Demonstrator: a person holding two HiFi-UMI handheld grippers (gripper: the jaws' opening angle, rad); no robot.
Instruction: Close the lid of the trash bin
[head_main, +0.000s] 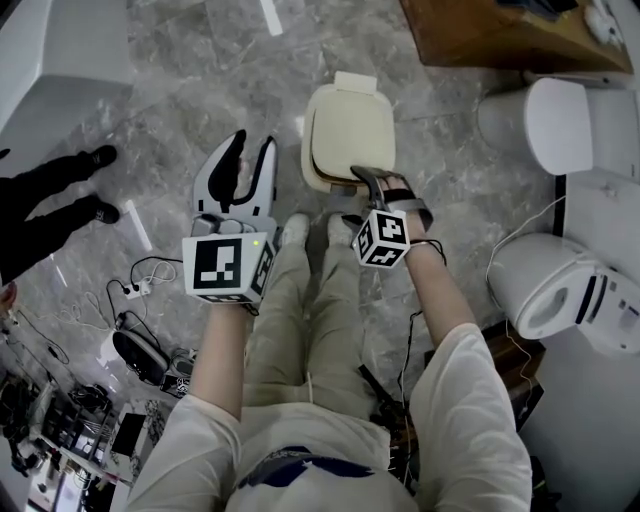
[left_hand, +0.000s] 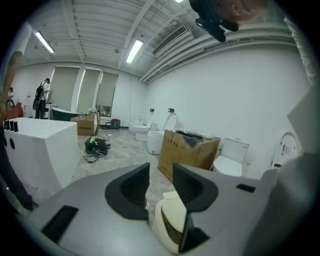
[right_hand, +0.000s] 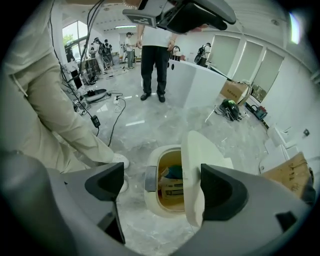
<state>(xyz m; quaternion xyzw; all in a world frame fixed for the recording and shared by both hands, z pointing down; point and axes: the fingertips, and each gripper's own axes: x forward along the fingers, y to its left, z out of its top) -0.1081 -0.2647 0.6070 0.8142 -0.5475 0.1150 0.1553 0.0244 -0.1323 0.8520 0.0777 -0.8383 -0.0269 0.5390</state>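
Two tools are in play, and neither holds anything. The trash bin (right_hand: 152, 202) stands on the marble floor (head_main: 200, 90) directly in front of the person's feet. Its lid (right_hand: 197, 160) is raised almost upright on the hinge side, so the closing has not been made. The right tool (right_hand: 167, 186) hangs just above the bin. Its jaws are spread wide, the opening shows between them, and one jaw is close beside the raised lid; whether it touches cannot be told. The left tool (head_main: 243, 160) is held off to the bin's left, well clear of it, with its jaws a little apart and nothing between them. Rubbish (right_hand: 172, 182) appears to lie below the rim, so it should not foul the lid. In my judgement no grasp is required. One jaw of the right tool should meet the lid high up, near its free edge, on the face turned away from the opening. It should then tip the lid over the hinge and follow it down until it seats all round. Pushing low near the hinge, or sideways, risks sliding what looks like a light bin across the smooth floor. The left tool could steady the bin's wall if it shifts.
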